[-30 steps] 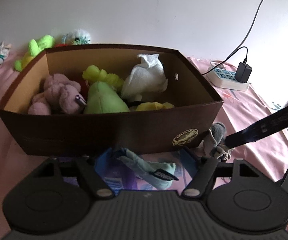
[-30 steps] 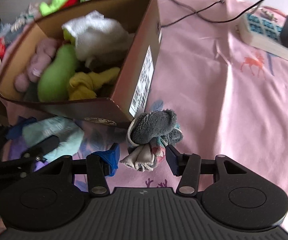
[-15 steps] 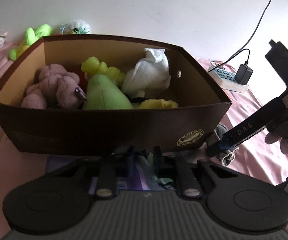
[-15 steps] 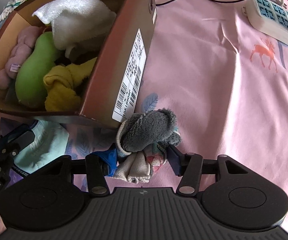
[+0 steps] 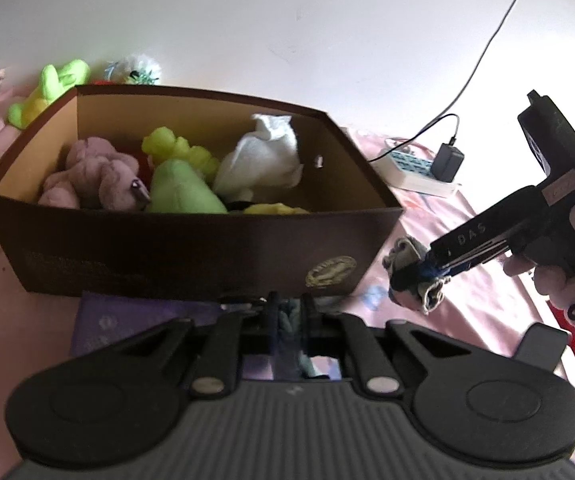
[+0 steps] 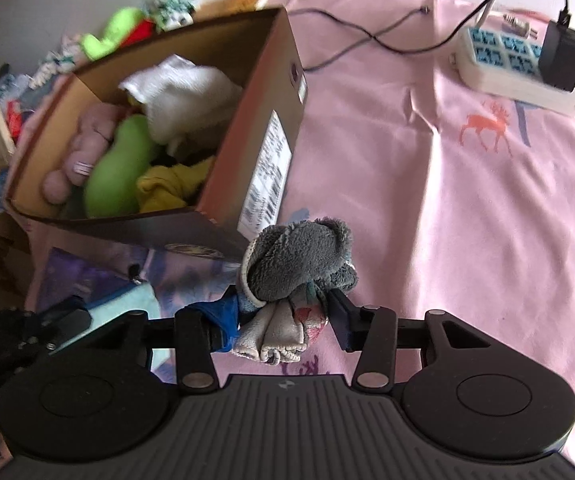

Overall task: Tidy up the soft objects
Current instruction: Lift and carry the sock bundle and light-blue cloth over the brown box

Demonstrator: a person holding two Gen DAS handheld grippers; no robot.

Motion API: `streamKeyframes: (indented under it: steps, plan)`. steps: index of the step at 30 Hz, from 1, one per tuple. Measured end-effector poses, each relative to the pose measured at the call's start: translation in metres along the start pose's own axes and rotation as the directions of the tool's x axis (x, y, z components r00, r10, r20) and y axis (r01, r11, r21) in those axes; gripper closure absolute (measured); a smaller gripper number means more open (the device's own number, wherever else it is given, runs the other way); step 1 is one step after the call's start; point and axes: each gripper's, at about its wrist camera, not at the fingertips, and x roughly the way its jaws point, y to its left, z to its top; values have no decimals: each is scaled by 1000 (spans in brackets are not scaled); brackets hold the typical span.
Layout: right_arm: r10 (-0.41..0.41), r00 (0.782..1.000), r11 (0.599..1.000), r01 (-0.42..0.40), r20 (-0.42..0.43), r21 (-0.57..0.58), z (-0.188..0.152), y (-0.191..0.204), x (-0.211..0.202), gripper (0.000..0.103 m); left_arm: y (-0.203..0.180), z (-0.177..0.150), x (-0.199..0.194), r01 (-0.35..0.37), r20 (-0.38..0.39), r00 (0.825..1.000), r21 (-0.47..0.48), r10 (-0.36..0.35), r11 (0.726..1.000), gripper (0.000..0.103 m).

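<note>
Right gripper (image 6: 283, 320): its jaws have just been closing and now pinch the grey bundle (image 6: 301, 262), pads pressed on both sides.
Grey bundle: a fluffy wad with a pale printed cloth folded beneath it; long axis runs along the fingers, grey end away from the gripper, pale folds toward it. It sits just off the near corner of the box (image 6: 275, 92), clear of the pink sheet (image 6: 447, 200) in the left view.
Left gripper (image 5: 289, 316): jaws pressed nearly together on a teal cloth (image 5: 287, 320), just before the box front, over a purple patch.
Right hand (image 5: 567, 272): wrapped around the handle at the right of the left view, gripper slanting down toward the box corner.
Box contents: pink plush (image 5: 95, 172), green toy (image 5: 179, 192), white cloth (image 5: 263, 160), yellow cloth (image 6: 171, 184).
Change: a second ago the left jaws stood wide around the teal cloth; the bundle lay on the sheet between looser pads.
Beyond: power strip (image 6: 515, 72) with black adapter.
</note>
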Motion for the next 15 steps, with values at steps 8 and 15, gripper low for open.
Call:
streamKeyframes:
  steps: [8, 15]
  plan:
    - [99, 987, 995, -97, 128, -23, -21, 6, -38, 73, -12, -12, -25, 35, 18, 999, -9, -35, 999, 98]
    - [171, 952, 984, -155, 254, -83, -15, 25, -63, 72, -21, 9, -64, 40, 127, 991, 27, -43, 999, 98]
